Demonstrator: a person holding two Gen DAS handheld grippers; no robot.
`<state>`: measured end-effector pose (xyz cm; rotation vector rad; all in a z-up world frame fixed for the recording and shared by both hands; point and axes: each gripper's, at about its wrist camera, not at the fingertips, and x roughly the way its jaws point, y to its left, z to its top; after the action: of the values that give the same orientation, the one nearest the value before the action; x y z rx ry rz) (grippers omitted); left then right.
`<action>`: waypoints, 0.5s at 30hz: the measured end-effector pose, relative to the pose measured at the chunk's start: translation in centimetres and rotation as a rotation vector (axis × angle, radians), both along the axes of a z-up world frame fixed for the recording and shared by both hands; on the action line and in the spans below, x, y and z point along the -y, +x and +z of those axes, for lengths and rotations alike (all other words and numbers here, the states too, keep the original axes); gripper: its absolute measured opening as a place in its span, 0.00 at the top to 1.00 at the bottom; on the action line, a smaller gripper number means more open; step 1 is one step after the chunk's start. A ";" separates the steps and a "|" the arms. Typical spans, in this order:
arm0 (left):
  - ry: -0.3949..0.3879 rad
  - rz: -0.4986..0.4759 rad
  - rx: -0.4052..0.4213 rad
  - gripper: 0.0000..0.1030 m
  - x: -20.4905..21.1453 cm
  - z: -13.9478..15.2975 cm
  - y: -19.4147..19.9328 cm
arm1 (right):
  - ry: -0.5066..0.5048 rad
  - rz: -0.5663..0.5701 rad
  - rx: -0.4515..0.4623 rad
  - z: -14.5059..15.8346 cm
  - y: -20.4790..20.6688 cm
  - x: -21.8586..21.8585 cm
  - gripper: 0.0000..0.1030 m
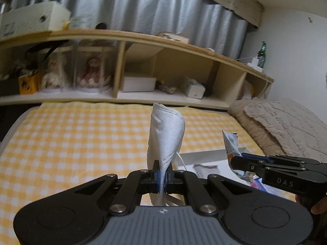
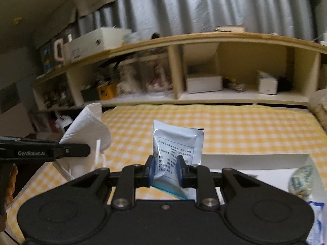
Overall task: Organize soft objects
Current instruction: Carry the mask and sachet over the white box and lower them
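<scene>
My left gripper [image 1: 162, 178] is shut on a white folded face mask [image 1: 165, 136] and holds it upright above the yellow checked bed [image 1: 71, 143]. The mask also shows at the left of the right wrist view [image 2: 87, 128]. My right gripper [image 2: 165, 170] is shut on a silvery blue printed packet [image 2: 177, 140] that stands up between the fingers. That packet shows at the right of the left wrist view [image 1: 231, 143], with the right gripper [image 1: 235, 160] beside it.
A white box [image 2: 253, 159] lies on the bed at the right with a patterned pouch [image 2: 300, 181] in it. A beige blanket [image 1: 286, 126] lies at the far right. A wooden shelf [image 1: 163, 40] with dolls and boxes runs behind the bed.
</scene>
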<state>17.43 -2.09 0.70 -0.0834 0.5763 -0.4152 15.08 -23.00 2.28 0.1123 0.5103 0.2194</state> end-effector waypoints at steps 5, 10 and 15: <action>0.002 -0.037 0.035 0.96 2.8 1.1 -0.1 | 0.023 -0.069 0.033 0.8 -0.5 3.3 0.78; 0.012 -0.069 0.049 0.96 5.8 1.8 0.4 | 0.059 -0.144 0.052 1.0 -0.8 6.6 0.78; 0.086 -0.101 0.052 0.95 9.5 1.3 1.1 | 0.103 -0.207 0.043 0.4 -0.7 9.3 0.78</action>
<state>18.55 -11.58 2.00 0.0392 0.5477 -0.4889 14.42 -32.31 2.64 0.2591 0.4410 0.0451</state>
